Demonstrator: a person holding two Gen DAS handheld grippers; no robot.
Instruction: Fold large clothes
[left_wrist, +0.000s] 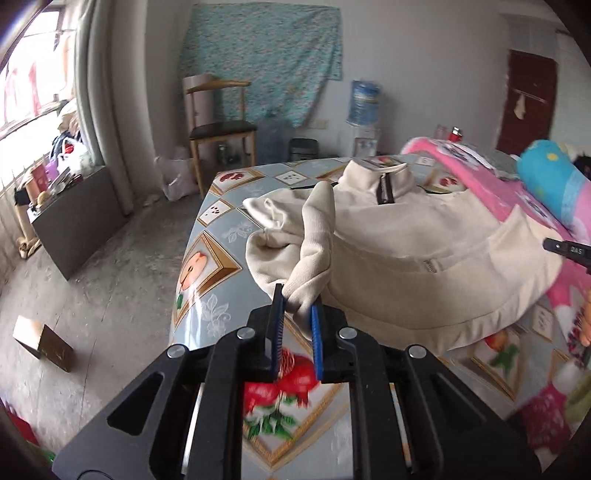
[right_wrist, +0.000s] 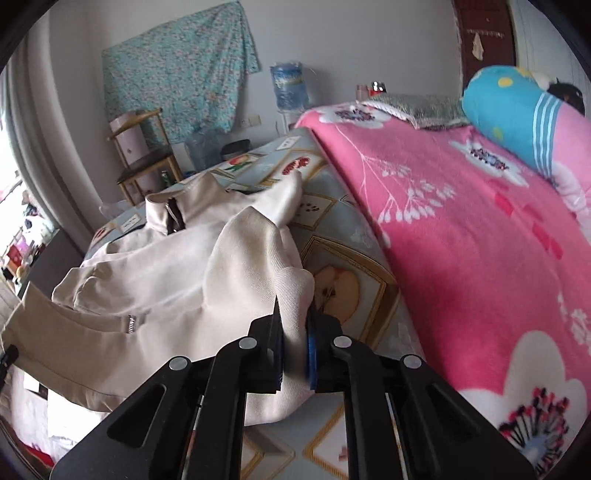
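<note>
We have the cream jacket (left_wrist: 424, 251) lying chest-up on the fruit-patterned tablecloth (left_wrist: 218, 229), its zipped collar (left_wrist: 384, 181) at the far end from us and its hem toward us. Taking that collar as our landmark, the left gripper (left_wrist: 298, 314) sits on the near-left side of it, its blue-padded fingers (left_wrist: 316, 332) pinched onto the ribbed left cuff (left_wrist: 314, 251), which rises out of the jaws and is lifted clear of the jacket body. The right gripper (right_wrist: 293, 343) is on the near-right side of the collar, clamped on the right sleeve end (right_wrist: 291, 295), with cloth bunched between its fingers; how deep that bite goes we cannot quite tell, since the fabric hides the pad faces.

We judge the jacket to be soft, fairly thick and of moderate weight: it drapes in rounded folds, not sharp creases, so it should sag between our two holds and will not keep a shape by itself. The ribbed cuffs look like the sound places to hold, being denser and less slippery than the smooth body panel. The pocket zip (right_wrist: 131, 323), nearer us than the collar, and the collar zip are stiff spots that may resist a clean fold line.

The pink flowered blanket (right_wrist: 480, 229) lies right of the collar, just beside the jacket, and a dragged sleeve could catch on it.
</note>
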